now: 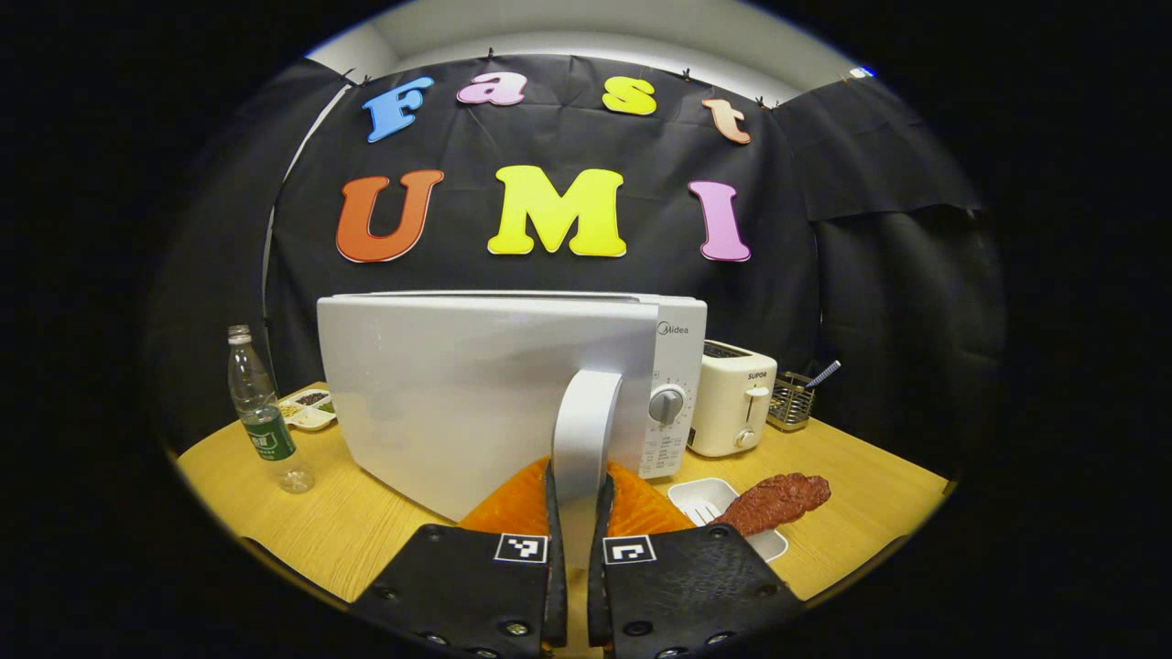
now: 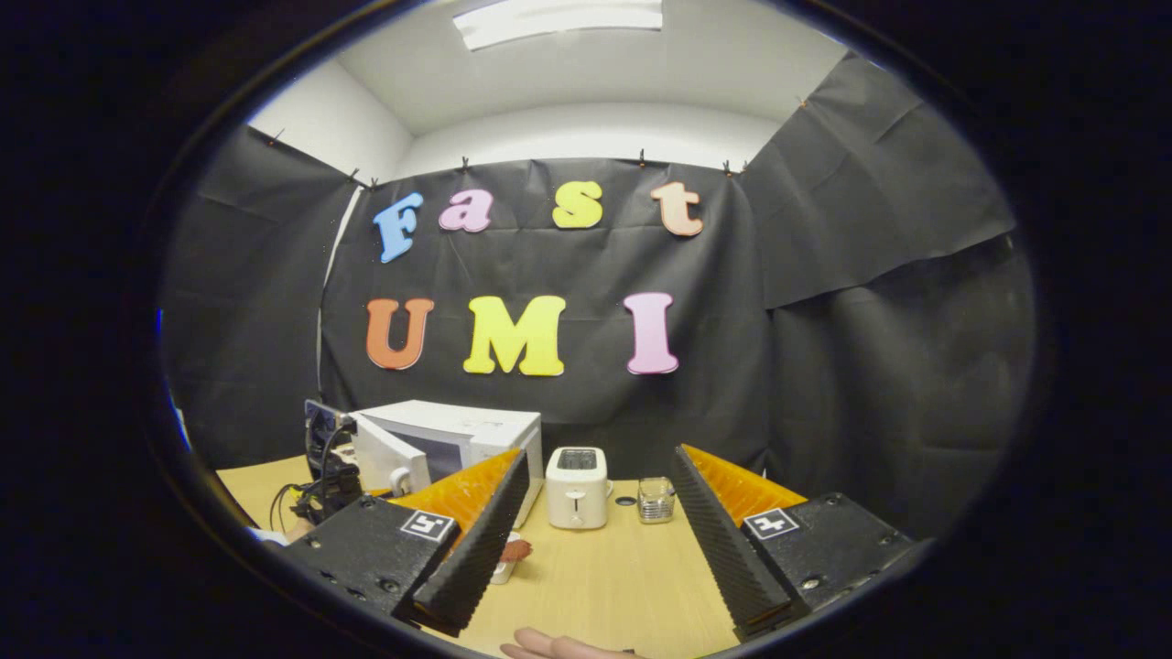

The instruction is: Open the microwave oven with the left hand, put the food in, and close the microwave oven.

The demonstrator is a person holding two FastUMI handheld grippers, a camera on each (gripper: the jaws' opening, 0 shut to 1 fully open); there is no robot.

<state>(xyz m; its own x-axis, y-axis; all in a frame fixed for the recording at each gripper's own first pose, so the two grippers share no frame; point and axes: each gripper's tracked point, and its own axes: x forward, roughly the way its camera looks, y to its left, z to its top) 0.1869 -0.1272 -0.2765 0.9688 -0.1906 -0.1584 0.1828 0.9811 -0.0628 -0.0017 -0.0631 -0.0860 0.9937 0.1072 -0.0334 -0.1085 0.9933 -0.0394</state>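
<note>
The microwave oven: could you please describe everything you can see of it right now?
The microwave oven is a white box standing on the wooden table, left of the toaster. Its door is swung partly open. The left gripper has its jaws closed on the door's pale vertical handle. A grey dial sits on the control panel at the right.

The swung-out microwave door (image 1: 476,394) blocks the front; bare table (image 2: 623,577) lies before the toaster (image 2: 577,487).

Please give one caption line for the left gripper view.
Left claw shut on the microwave door handle, door swung partly open.
</note>
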